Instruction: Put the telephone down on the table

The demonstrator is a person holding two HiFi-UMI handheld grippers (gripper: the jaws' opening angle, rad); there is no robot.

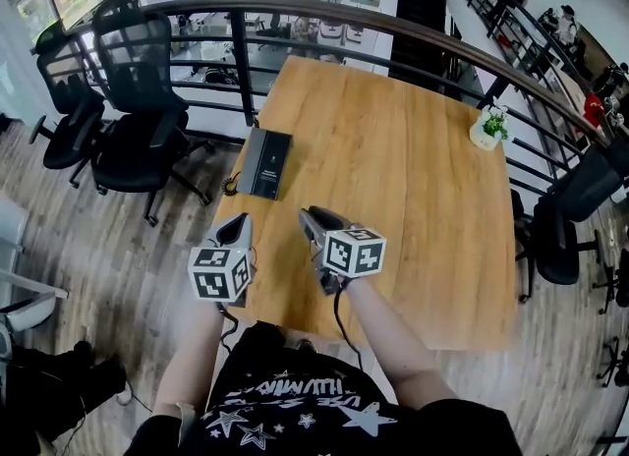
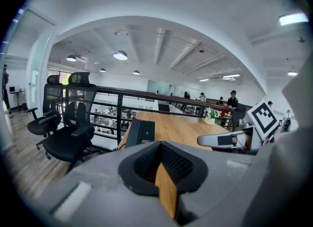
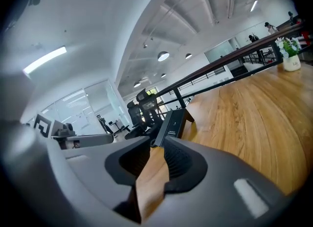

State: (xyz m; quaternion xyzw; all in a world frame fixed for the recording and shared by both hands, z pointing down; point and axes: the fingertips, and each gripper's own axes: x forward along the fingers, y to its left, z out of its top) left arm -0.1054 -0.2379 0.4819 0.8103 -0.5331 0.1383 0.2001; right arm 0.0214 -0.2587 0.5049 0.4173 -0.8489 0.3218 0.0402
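Telephone [image 1: 267,162] in neither gripper: flat on the desk [image 1: 413,248] already, hard by its left edge, well ahead of both hands. Nearest the body, left gripper [image 1: 236,224] hovering at the desk's near left edge, tips together on nothing, only a sliver of wood showing lower down between the jaws. Just beside it, right gripper [image 1: 313,216], jaws a narrow gap apart, empty too, bare desk visible through the gap. From there straight ahead and away: a black slab, long axis running away from the body and along the desk's left edge, near short end turned toward the grippers. Closer to the left gripper's line than to the right's, so left hand judged the nearer for any reach; from the right, a reach across to the left. Dark cord [image 1: 232,186] looped at the slab's near left corner, over the desk edge. Going by the task alone, judged either finished or not yet started with a lift; cannot tell which. Farther off, toward the far right corner, a small white pot [image 1: 488,130] holding a green plant, well apart from the telephone; no other container on the desk. Beyond that, a dark railing [image 1: 242,61], then black office chairs [image 1: 138,140] on the floor to the left
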